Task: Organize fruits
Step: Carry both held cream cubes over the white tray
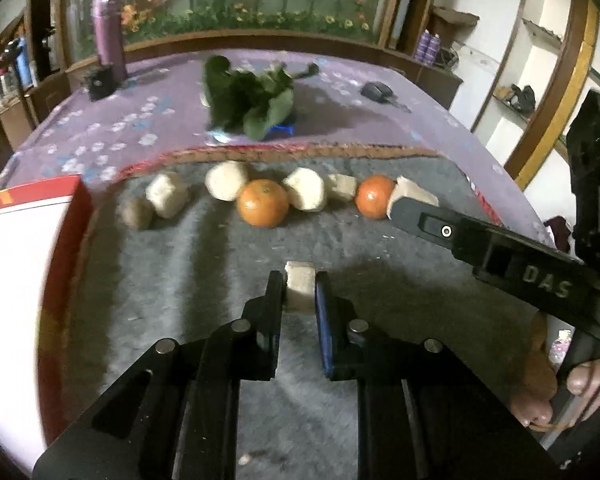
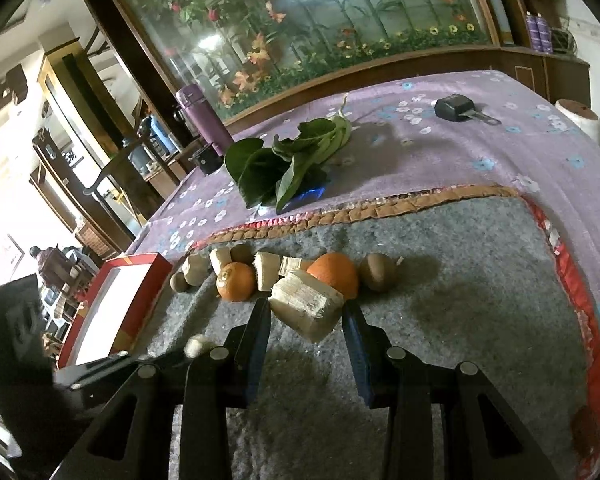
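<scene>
Left wrist view: the left gripper has its jaws closed on a small pale chunk just above the grey mat. Beyond it a row of pale chunks and two oranges, the near orange and the far orange, lies along the mat's far edge. The red-rimmed box at left shows only a white interior here, so nothing appears sorted yet. Right wrist view: the right gripper has its jaws part-way apart around a large pale block — whether the pads press it is hard to tell, though they look to be in contact. The row, including a brown round fruit, possibly a kiwi, is not yet moved — most of the task seems left.
</scene>
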`<state>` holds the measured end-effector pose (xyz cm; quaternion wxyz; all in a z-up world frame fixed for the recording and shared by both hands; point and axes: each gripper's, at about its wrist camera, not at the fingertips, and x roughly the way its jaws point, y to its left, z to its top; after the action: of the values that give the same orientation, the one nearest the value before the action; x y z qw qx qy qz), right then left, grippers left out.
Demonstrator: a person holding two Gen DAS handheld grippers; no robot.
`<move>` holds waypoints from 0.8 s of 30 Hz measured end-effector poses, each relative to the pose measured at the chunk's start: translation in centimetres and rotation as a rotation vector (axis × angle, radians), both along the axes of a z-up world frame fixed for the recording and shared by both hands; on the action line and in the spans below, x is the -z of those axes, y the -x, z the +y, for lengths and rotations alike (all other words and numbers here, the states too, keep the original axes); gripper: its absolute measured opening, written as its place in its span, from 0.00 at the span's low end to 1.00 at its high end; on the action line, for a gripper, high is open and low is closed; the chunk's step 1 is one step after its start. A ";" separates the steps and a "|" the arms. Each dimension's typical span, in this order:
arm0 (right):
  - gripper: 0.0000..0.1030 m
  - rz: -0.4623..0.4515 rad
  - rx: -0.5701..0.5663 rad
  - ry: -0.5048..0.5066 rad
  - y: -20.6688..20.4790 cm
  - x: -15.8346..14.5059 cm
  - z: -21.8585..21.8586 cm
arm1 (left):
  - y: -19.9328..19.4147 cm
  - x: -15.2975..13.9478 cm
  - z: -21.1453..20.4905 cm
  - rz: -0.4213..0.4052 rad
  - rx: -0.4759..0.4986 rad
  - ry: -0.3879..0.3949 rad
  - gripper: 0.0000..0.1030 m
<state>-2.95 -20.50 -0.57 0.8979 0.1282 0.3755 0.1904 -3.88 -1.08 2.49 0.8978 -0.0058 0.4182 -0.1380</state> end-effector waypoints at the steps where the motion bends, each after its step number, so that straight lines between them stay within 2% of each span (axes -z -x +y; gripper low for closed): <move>1: 0.35 0.001 -0.001 0.004 0.0 0.0 0.1 | 0.5 -0.4 0.8 -0.009 -0.015 0.003 0.14; 7: 0.35 0.021 -0.062 -0.023 0.6 -0.7 3.1 | 3.5 -3.0 5.5 -0.096 -0.120 -0.023 0.14; 13: 0.35 0.003 -0.235 -0.031 1.3 -2.5 11.5 | 6.0 -4.3 13.5 -0.149 -0.318 -0.089 0.14; 19: 0.35 -0.004 -0.375 -0.007 2.1 -2.4 20.7 | 7.0 -2.9 20.6 -0.123 -0.491 -0.129 0.14; 24: 0.35 0.024 -0.461 0.037 2.7 -1.0 26.6 | 6.8 -1.1 23.6 -0.068 -0.547 -0.148 0.14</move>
<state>-5.63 6.05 0.45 0.8283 0.0249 0.4089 0.3822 -10.64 22.52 3.64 0.9132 -0.0482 0.3795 0.1403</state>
